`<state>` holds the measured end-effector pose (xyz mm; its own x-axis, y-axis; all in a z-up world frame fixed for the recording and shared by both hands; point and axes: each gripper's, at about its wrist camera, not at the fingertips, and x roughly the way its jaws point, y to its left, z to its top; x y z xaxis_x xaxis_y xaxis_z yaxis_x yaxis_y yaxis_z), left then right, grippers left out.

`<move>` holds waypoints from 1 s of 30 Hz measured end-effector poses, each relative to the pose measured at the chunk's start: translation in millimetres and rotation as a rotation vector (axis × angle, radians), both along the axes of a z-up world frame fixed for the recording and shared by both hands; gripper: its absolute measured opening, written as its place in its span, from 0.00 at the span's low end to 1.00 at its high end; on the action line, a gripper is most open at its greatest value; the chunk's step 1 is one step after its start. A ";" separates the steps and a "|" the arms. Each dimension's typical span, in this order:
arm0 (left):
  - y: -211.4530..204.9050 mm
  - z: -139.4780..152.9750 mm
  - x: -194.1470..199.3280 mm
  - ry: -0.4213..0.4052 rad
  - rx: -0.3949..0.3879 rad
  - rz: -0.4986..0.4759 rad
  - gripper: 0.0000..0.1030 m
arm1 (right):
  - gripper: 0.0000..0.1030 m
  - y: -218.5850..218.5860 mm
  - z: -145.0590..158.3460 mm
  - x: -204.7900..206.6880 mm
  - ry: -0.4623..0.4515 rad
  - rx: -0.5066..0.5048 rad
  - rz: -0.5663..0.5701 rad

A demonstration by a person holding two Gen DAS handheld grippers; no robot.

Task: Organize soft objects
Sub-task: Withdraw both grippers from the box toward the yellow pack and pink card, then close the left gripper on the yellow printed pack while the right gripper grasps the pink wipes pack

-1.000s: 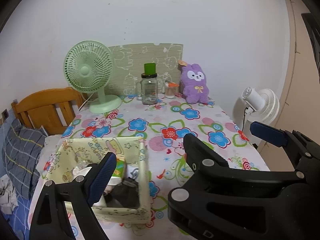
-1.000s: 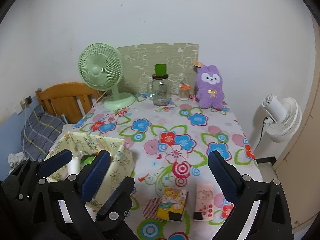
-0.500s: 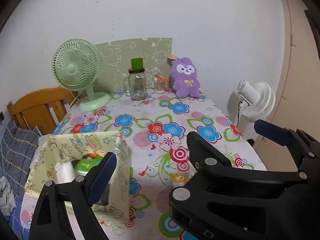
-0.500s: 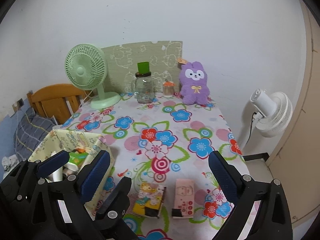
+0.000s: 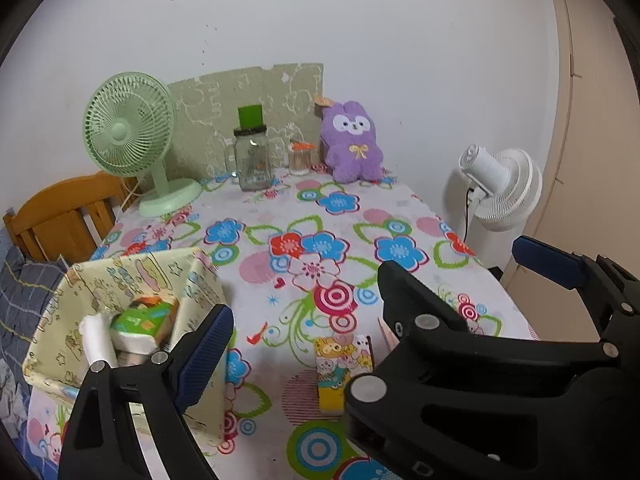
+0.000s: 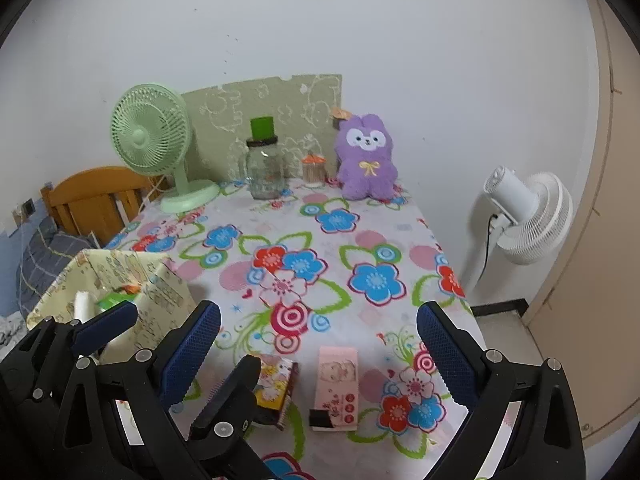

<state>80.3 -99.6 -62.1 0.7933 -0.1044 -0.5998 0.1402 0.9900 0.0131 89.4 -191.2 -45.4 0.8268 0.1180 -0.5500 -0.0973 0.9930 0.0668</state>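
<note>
Right wrist view: both tongs (image 6: 316, 350) spread, empty; flat tissue packs (image 6: 337, 386) on glossy floral tablecloth (image 6: 360, 240).

Left wrist: we look from the table's near edge toward the back wall, raised, tilted down.
Right wrist: same heading, set further right.
Shared: floral tablecloth (image 5: 320, 216), purple plush (image 6: 366, 158), green fan (image 5: 128, 124).

Floral tablecloth (image 6: 360, 240), purple plush (image 6: 366, 160)
</note>
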 end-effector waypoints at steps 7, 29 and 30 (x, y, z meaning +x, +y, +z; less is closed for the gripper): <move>-8.8 -19.5 6.8 0.038 -0.014 -0.009 0.91 | 0.97 -13.2 -21.1 2.9 0.045 0.031 -0.019; -7.7 -73.2 19.4 0.148 0.015 0.015 0.89 | 0.97 -26.3 -77.1 7.9 0.107 0.060 -0.026; -8.1 -74.3 20.4 0.150 0.018 0.015 0.89 | 0.97 -27.2 -78.9 8.4 0.108 0.062 -0.030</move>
